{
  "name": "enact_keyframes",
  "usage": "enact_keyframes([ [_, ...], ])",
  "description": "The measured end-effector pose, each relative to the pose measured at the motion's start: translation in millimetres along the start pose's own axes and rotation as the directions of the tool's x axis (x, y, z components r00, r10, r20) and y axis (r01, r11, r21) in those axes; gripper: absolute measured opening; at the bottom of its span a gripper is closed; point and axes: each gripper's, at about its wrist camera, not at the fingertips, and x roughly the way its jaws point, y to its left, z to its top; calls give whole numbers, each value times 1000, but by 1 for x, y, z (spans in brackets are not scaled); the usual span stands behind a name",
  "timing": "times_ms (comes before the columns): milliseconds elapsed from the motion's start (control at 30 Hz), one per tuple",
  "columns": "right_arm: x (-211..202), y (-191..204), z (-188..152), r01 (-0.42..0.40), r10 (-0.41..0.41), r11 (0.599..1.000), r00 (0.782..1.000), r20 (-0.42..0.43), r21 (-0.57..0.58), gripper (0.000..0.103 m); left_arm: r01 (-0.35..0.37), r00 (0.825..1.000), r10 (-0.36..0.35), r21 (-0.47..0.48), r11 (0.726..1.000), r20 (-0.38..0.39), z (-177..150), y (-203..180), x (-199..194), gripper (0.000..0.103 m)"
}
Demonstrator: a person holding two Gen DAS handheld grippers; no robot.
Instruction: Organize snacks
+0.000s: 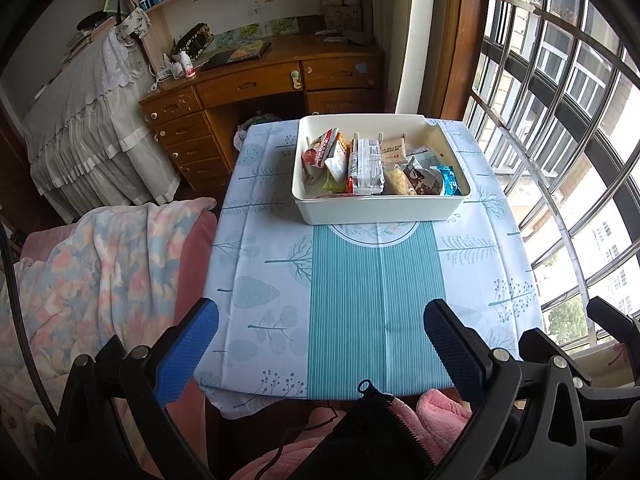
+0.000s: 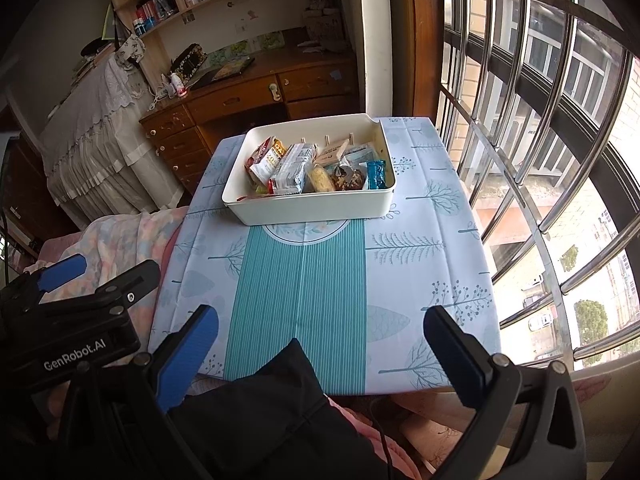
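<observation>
A white plastic bin stands at the far middle of the table, on a blue-and-white tree-print cloth. It also shows in the right wrist view. Several snack packets stand inside it: a red-and-white one, a yellow one, a brown one, a blue one. My left gripper is open and empty, hovering over the near edge of the table. My right gripper is open and empty too, beside it. The left gripper's body shows at the left of the right wrist view.
A pink-and-blue blanket lies over a seat left of the table. A wooden desk with drawers stands behind. A barred window runs along the right. Black and pink clothing lies below the near table edge.
</observation>
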Motion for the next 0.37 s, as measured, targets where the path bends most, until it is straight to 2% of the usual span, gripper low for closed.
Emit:
enact_keyframes([
  [367, 1, 0, -1, 0, 0, 1000, 1000, -4, 1, 103, 0, 1000, 0, 2, 1000, -3, 2, 0, 0, 102],
])
